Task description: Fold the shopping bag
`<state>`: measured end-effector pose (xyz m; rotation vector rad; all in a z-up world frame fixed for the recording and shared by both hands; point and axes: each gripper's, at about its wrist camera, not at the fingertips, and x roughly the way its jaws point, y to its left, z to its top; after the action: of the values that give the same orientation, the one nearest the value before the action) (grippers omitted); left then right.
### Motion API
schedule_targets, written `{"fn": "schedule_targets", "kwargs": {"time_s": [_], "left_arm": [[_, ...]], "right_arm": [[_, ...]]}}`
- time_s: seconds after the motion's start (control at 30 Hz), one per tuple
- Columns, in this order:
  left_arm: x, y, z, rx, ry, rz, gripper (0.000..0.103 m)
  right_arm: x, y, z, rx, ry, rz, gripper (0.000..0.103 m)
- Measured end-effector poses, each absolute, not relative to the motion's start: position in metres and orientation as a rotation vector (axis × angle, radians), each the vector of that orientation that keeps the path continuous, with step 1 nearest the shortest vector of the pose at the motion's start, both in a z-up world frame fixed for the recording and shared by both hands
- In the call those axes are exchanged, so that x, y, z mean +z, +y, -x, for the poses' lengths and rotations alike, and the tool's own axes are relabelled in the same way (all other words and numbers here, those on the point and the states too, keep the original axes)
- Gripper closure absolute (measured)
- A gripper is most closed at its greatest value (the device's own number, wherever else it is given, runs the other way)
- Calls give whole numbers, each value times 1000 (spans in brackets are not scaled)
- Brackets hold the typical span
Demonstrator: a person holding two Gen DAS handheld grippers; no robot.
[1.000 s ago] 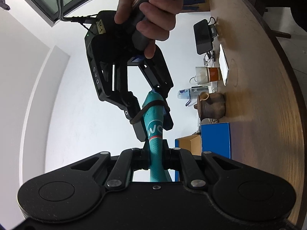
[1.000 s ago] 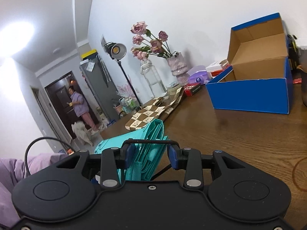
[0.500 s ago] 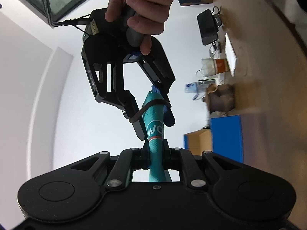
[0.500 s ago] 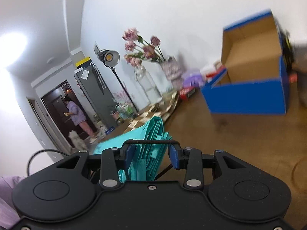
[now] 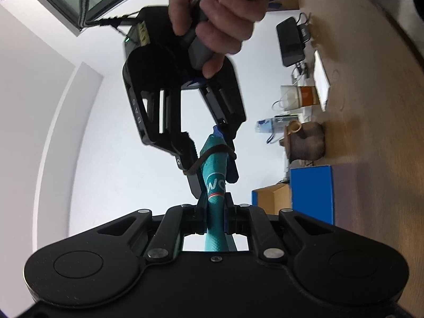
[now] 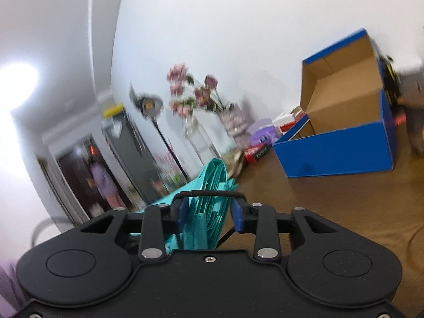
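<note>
Folded teal bag held aloft between both grippers, band being slipped over it.

The shopping bag (image 5: 215, 175), already a narrow bundle, was pinched by the left gripper (image 5: 215, 218) well above the desk (image 5: 371, 137). The right gripper (image 5: 209, 164), gripped by a hand (image 5: 214, 23) and angled downward, had its jaws spread, stretching a black elastic band (image 6: 209, 193) around the bundle's tip. Next, I'd judge, the band needed sliding further on, then releasing.

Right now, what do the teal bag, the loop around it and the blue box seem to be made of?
Teal bag: probably thin woven synthetic cloth, matte; it pleats into soft folds.
Black loop: likely elastic cord, stretched taut across both jaws.
Blue box: cardboard, with a bare brown inside and a smooth blue outside.
</note>
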<state>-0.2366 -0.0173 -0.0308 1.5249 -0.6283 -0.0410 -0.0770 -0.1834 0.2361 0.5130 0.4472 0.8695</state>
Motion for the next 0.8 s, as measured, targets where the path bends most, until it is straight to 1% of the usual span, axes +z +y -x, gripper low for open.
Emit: {"fn": "schedule_targets", "kwargs": {"time_s": [0.07, 0.27, 0.5, 0.53, 0.6, 0.63, 0.7, 0.73, 0.8], "left_arm": [[-32, -23, 232, -23, -608, -1515, 88], [-30, -39, 220, 46, -540, -1458, 86], [-26, -47, 209, 109, -502, -1408, 83], [-26, -48, 207, 114, -498, -1404, 84], [-27, -49, 205, 124, -495, -1390, 89], [-29, -50, 205, 125, -494, -1384, 89], [-30, -49, 206, 106, -485, -1381, 91], [-30, -50, 207, 97, -477, -1379, 92], [-29, -51, 207, 61, -457, -1373, 92]], "right_arm": [[230, -184, 78, 830, 444, -570, 75], [212, -186, 84, 755, 430, -705, 78], [201, -181, 94, 715, 430, -773, 81], [199, -180, 95, 712, 434, -776, 81], [197, -178, 96, 707, 444, -781, 81], [196, -178, 97, 705, 449, -784, 81], [194, -176, 98, 699, 457, -784, 79], [195, -176, 98, 693, 454, -762, 75], [195, -177, 99, 659, 457, -725, 74]]}}
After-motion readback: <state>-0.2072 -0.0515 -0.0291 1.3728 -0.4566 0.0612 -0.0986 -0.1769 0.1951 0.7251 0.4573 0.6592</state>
